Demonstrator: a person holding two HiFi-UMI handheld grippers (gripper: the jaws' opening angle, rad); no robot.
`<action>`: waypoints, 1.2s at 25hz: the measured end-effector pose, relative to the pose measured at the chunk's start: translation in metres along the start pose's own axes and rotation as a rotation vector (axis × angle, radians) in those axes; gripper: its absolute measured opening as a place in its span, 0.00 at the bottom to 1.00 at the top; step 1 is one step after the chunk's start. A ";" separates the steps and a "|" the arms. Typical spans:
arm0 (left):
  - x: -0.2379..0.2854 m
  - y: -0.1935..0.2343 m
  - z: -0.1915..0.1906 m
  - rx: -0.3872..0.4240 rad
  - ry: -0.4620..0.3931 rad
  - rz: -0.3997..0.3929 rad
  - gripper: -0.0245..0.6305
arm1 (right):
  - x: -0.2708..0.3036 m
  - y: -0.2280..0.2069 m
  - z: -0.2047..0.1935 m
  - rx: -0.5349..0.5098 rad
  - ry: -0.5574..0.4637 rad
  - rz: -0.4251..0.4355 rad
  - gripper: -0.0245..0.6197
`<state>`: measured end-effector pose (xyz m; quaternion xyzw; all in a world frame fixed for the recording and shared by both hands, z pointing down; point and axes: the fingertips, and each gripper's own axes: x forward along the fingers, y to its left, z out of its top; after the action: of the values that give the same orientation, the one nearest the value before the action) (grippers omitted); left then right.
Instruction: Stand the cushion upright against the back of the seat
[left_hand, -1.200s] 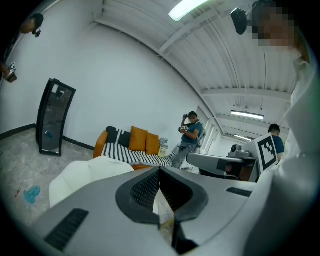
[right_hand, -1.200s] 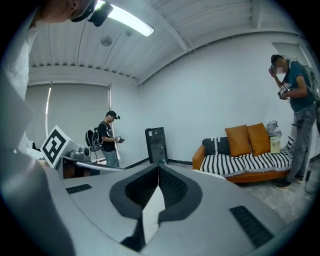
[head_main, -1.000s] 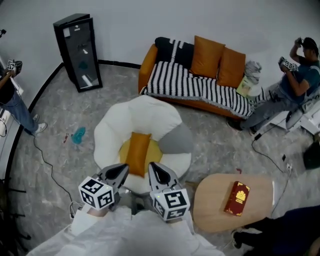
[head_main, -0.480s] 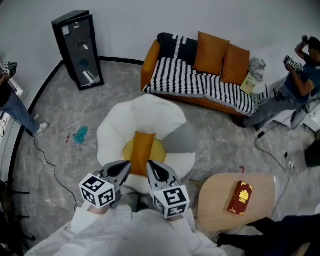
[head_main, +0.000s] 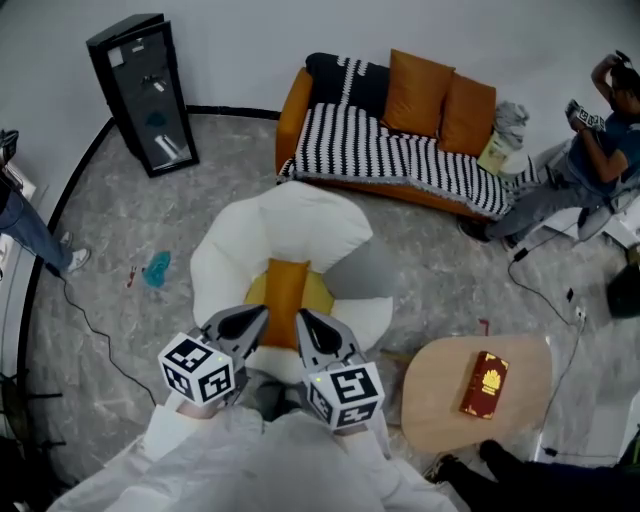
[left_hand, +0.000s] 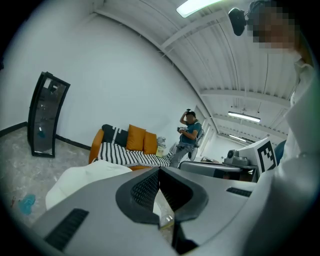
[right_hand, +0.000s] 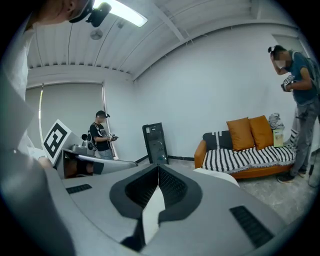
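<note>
Left gripper (head_main: 262, 312) and right gripper (head_main: 299, 314) sit at lower centre of the head view, both clenched with nothing between the jaws. Their tips flank the near end of the orange cushion (head_main: 285, 290), which appears to lie flat on the yellow seat (head_main: 318, 297) of the white chair (head_main: 290, 215). This position probably prepares a grasp on that end to tip it toward the backrest.

The orange cushion (head_main: 285, 298) lies flat (not upright) on the yellow pad (head_main: 319, 297) of the white seat (head_main: 213, 275). It is a long rectangle, its length running from 6 to 12 o'clock in the head view. The seat's puffy white back (head_main: 292, 220) curves round beyond the cushion's 12 o'clock end.
</note>
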<state>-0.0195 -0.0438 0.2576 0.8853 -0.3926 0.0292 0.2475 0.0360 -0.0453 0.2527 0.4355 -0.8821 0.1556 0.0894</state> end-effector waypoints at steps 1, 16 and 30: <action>0.001 0.003 0.002 0.001 0.000 -0.006 0.05 | 0.003 0.000 0.003 0.007 -0.006 -0.002 0.06; 0.015 0.021 -0.005 -0.012 0.053 -0.052 0.05 | 0.031 -0.002 0.002 0.027 0.017 -0.032 0.06; 0.039 0.025 -0.017 -0.062 0.067 -0.023 0.05 | 0.041 -0.026 -0.003 0.017 0.060 0.004 0.06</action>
<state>-0.0076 -0.0763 0.2926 0.8803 -0.3746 0.0436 0.2879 0.0321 -0.0894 0.2728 0.4295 -0.8786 0.1763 0.1117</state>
